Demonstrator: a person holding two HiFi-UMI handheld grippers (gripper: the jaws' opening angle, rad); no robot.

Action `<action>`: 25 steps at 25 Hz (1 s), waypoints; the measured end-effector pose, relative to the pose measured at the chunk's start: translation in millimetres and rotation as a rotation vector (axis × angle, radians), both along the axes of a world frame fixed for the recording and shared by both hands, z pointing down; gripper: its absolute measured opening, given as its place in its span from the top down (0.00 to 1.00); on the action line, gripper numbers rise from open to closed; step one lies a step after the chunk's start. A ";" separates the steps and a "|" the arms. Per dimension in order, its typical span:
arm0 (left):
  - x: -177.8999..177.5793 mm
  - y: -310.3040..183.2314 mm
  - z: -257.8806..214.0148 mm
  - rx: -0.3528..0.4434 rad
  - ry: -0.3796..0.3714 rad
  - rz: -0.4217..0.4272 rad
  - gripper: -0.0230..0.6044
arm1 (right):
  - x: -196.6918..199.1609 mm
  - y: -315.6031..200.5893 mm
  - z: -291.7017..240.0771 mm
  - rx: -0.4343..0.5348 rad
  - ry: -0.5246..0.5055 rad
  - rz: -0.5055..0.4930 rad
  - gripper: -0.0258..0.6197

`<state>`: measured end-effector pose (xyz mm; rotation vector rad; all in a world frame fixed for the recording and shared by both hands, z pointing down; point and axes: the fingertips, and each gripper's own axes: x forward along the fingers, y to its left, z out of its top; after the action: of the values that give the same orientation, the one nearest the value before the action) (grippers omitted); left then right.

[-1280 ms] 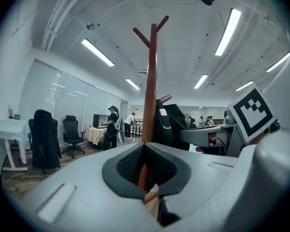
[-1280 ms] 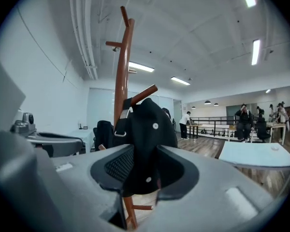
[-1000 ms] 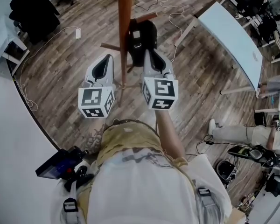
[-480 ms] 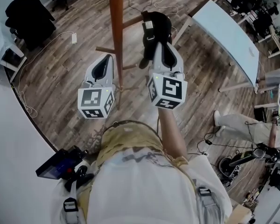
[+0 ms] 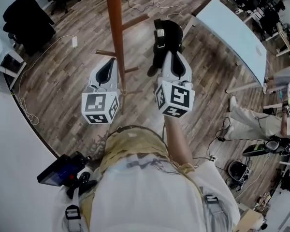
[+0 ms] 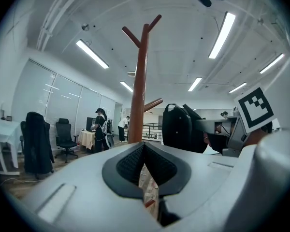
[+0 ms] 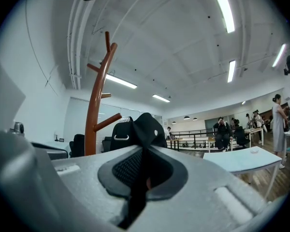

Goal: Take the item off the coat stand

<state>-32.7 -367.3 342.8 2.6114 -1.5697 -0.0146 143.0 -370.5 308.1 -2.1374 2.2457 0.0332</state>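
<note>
A brown wooden coat stand [image 5: 115, 37] rises in front of me in the head view. A black bag [image 5: 166, 36] hangs free to the right of the pole, apart from its pegs. My right gripper [image 5: 166, 56] is shut on the bag's black strap. In the right gripper view the bag [image 7: 135, 128] fills the space just past the right gripper [image 7: 142, 154], with the coat stand [image 7: 94, 117] to the left. My left gripper [image 5: 111, 60] is shut and empty, close to the pole on its left. In the left gripper view the left gripper [image 6: 144, 148] faces the coat stand [image 6: 139, 95], with the bag [image 6: 182, 127] to the right.
A white table [image 5: 238, 33] stands at the right, with a seated person's legs [image 5: 253, 122] beyond it. A dark coat over a chair [image 5: 28, 18] is at the upper left. Cables and a power strip [image 5: 75, 41] lie on the wooden floor.
My right gripper has carried the black bag right and away from the pole, off the peg beside which it hung. The left gripper has stayed in place.
</note>
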 end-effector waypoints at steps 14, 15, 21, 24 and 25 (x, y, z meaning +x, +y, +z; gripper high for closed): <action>11.4 2.8 -2.7 0.001 0.003 0.020 0.97 | -20.0 16.3 18.6 -0.047 -0.021 -0.054 0.95; 12.1 3.3 -2.6 0.001 0.003 0.022 0.97 | -20.7 17.3 18.9 -0.048 -0.022 -0.056 0.95; 17.6 5.8 -1.5 -0.004 0.003 0.037 0.97 | -24.5 22.4 18.5 -0.050 -0.013 -0.068 0.95; 18.0 6.3 -0.4 -0.003 0.003 0.041 0.97 | -25.4 23.1 20.2 -0.052 -0.005 -0.068 0.95; 17.6 6.2 0.3 -0.004 0.003 0.041 0.97 | -26.1 23.0 20.7 -0.052 -0.001 -0.069 0.95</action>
<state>-15.1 -361.1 343.1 2.6385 -1.5133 -0.0124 116.9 -347.5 328.9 -2.0829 2.3431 -0.0290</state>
